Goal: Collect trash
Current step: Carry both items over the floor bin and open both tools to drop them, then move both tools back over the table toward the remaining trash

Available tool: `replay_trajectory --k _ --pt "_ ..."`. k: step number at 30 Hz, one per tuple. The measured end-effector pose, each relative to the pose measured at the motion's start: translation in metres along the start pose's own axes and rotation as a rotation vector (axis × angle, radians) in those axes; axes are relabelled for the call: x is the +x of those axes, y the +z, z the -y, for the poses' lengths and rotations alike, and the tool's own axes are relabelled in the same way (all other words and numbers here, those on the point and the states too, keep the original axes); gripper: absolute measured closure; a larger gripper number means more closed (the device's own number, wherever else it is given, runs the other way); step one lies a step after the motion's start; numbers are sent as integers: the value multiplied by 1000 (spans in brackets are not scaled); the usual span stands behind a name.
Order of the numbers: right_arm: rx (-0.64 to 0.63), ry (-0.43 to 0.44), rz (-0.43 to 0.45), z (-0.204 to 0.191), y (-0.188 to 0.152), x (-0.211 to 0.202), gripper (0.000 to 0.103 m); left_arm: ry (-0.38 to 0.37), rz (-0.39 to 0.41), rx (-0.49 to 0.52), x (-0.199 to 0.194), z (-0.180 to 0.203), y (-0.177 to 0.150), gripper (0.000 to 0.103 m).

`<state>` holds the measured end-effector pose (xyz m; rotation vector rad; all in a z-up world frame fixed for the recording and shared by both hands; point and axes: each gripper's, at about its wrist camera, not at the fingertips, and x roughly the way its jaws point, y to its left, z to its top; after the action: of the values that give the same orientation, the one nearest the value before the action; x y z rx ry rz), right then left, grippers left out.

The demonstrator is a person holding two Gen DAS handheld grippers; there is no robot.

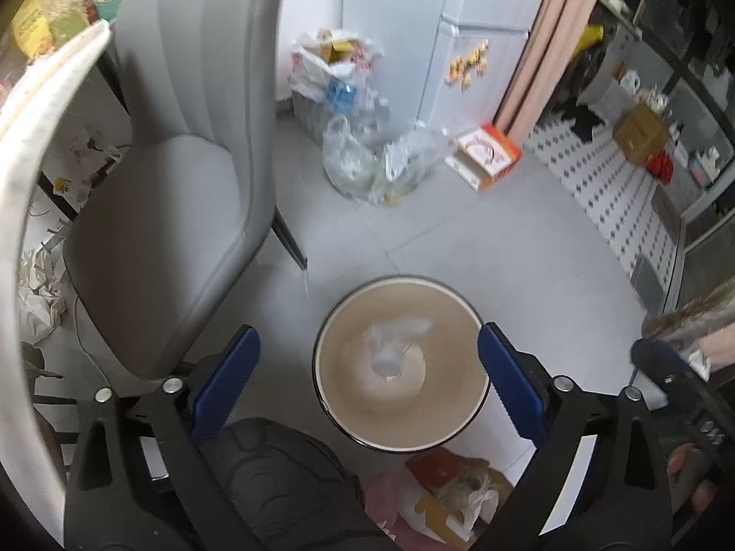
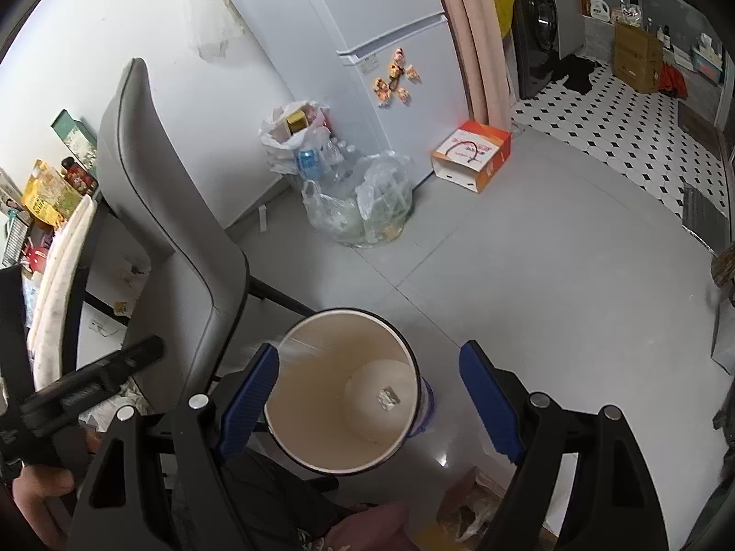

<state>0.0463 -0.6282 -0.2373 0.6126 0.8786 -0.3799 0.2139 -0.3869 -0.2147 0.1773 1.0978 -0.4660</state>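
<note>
A round bin (image 1: 473,317) with a cream inside and a dark rim stands on the grey floor, seen from above in both wrist views. My left gripper (image 1: 367,335) hangs open over it, and a blurred clear scrap (image 1: 395,349) shows inside the bin, not touched by the blue pads (image 1: 227,381). My right gripper (image 2: 370,351) is open above the same bin (image 2: 321,427). A small crumpled wrapper (image 2: 387,398) lies on its bottom, and a thin clear film (image 2: 298,344) shows at the rim by the left pad. Nothing is held in either gripper.
A grey chair (image 1: 174,174) stands left of the bin. Clear bags of trash (image 2: 367,202) and an orange-and-white box (image 2: 473,156) sit by the white fridge (image 2: 390,23). A brown paper bag with scraps (image 1: 455,496) lies on the floor near me. Black-and-white tiles (image 2: 620,128) lie to the right.
</note>
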Motion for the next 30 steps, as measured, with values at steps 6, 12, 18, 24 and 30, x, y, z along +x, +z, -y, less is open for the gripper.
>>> replay_trajectory --k 6,12,18,24,30 --pt "-25 39 51 -27 1 -17 11 31 115 -49 -62 -29 11 5" --pt "-66 75 107 -62 2 -40 7 64 243 -122 -128 -74 4 5" --pt "-140 71 174 -108 -4 -72 7 91 347 -212 -180 -123 -14 5" --pt "-258 139 250 -164 -17 -101 7 146 459 -301 -228 -171 -44 5" --pt "-368 239 234 -219 -35 -119 7 183 522 -382 -261 -211 -74 5"
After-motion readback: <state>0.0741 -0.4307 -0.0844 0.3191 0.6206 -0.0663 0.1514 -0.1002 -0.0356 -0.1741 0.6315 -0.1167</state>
